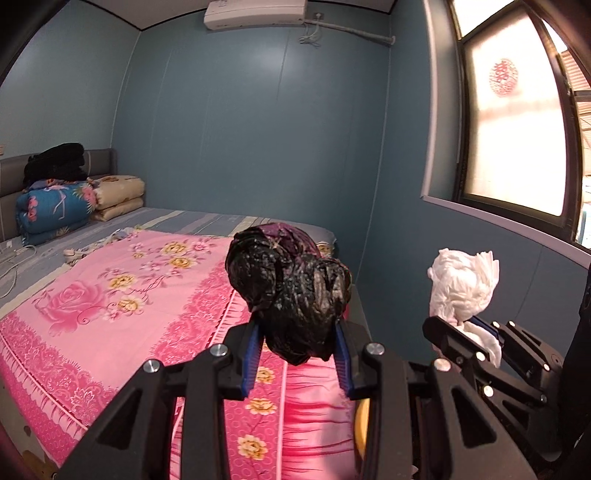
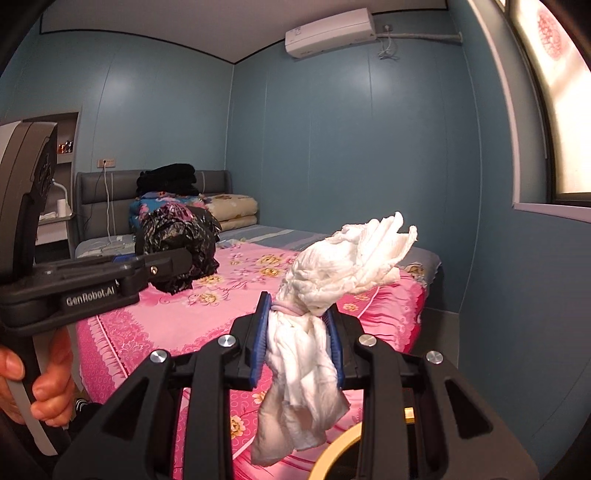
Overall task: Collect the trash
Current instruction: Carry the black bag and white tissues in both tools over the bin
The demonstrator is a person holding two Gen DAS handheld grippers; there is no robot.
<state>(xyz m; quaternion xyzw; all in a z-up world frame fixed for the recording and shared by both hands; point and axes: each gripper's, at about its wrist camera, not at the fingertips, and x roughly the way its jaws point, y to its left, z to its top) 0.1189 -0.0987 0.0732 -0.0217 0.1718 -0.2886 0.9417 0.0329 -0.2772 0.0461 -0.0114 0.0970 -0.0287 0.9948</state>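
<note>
**Two soft bundles, one in each claw, held above the bed**

The left claw (image 1: 301, 354) is clamped on a crumpled black plastic bag (image 1: 291, 291), pinching it low down so that most of the wad bulges above the blue pads. The right claw (image 2: 299, 339) is closed on a white wad of tissue or thin cloth (image 2: 332, 280), gripped at a waist where a pale pink band (image 2: 291, 308) cinches it; a frilled top fans out above and a limp tail hangs below the pads. Both pieces of trash are in the air over the pink floral bedspread (image 1: 110, 295), well apart from each other.

Both look very light and wholly soft — nothing stiff to brace against and nothing that seems breakable. The bag's glossy film is probably slick, so a squeeze through the thick of the crumple should hold better than a nip at a loose edge. The white wad's banded neck is the natural place to hold it; its free tail would likely tear or slide if gripped alone.

The only legible writing is "GenRobot.AI" on the side of the left gripper body (image 2: 92, 291), seen from the right wrist. The air conditioner (image 2: 328, 31) carries a mark too small to read, and the red paper-cut on the window (image 1: 503, 77) is blurred.
</note>
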